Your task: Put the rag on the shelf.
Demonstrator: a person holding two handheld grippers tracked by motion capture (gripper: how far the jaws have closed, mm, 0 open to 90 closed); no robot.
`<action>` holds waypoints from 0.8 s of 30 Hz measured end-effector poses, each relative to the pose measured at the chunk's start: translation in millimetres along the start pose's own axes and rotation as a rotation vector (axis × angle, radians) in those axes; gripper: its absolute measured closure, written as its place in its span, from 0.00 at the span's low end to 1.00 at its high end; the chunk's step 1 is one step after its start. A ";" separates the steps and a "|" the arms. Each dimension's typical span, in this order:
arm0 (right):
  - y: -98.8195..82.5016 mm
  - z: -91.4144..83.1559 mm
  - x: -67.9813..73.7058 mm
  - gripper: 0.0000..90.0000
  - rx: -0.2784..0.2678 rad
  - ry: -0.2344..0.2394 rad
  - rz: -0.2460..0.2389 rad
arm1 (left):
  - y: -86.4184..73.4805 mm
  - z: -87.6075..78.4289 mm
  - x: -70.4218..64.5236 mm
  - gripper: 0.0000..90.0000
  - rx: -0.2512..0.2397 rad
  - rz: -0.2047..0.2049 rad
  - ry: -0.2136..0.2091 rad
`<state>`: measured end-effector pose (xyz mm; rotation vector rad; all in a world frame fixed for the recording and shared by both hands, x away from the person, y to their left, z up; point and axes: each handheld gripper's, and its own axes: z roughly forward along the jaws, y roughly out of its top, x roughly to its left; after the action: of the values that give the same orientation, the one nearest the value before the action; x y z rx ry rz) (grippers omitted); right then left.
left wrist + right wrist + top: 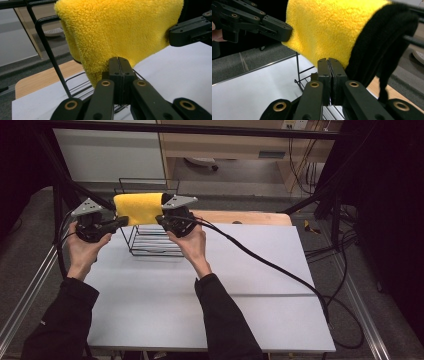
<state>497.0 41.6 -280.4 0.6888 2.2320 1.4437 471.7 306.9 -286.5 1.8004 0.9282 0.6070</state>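
the work in hand looks like draping a yellow towel point(138, 208) over the top of a black wire rack point(150, 242) that stands at the far part of the white worktop point(210, 290). the towel hangs across the rack's upper rails, stretched between the two tools. the left hand-held gripper point(121, 222) has its jaws pressed together on the towel's lower left edge, and the right hand-held gripper point(161, 220) pinches the lower right edge the same way.

the step seems near its end: the cloth is already over the rail, so the next move likely calls for evening the hang, then letting go of both edges without dragging the towel off.

the right gripper view shows a black cloth point(384, 50) lying beside the yellow one on the rack. the left gripper view shows the rack's bent corner rail point(46, 50) just beside the towel's fold.
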 end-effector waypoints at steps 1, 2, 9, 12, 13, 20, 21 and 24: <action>-1.0 0.8 -0.5 0.98 -0.001 0.001 -0.001 | -0.8 1.2 0.7 1.00 0.000 -0.002 0.002; -1.6 1.0 -0.7 0.97 -0.001 0.002 0.002 | -1.3 2.4 1.3 1.00 -0.001 -0.004 0.004; 1.2 -9.0 3.4 0.91 -0.029 0.030 -0.008 | -1.6 -3.8 1.3 0.99 -0.016 -0.019 -0.017; 3.4 -19.3 5.2 0.85 -0.047 0.044 -0.005 | -4.7 -10.5 -1.3 0.95 -0.021 -0.019 -0.029; 3.9 -22.8 5.3 0.82 -0.049 0.046 -0.008 | -6.0 -12.5 -2.1 0.93 -0.019 -0.021 -0.034; -0.3 -46.1 2.5 0.64 -0.030 0.051 0.022 | -19.6 -21.6 -9.9 0.72 0.031 -0.032 -0.053; -2.3 -50.8 0.9 0.62 -0.027 0.051 0.024 | -21.4 -22.0 -11.1 0.69 0.040 -0.029 -0.049; -8.0 -61.6 -3.5 0.54 -0.021 0.057 0.050 | -29.1 -23.1 -14.9 0.62 0.071 -0.032 -0.052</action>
<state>463.4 -7.9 -263.4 0.7103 2.2543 1.5270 436.4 313.7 -304.2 1.8524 0.9520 0.5104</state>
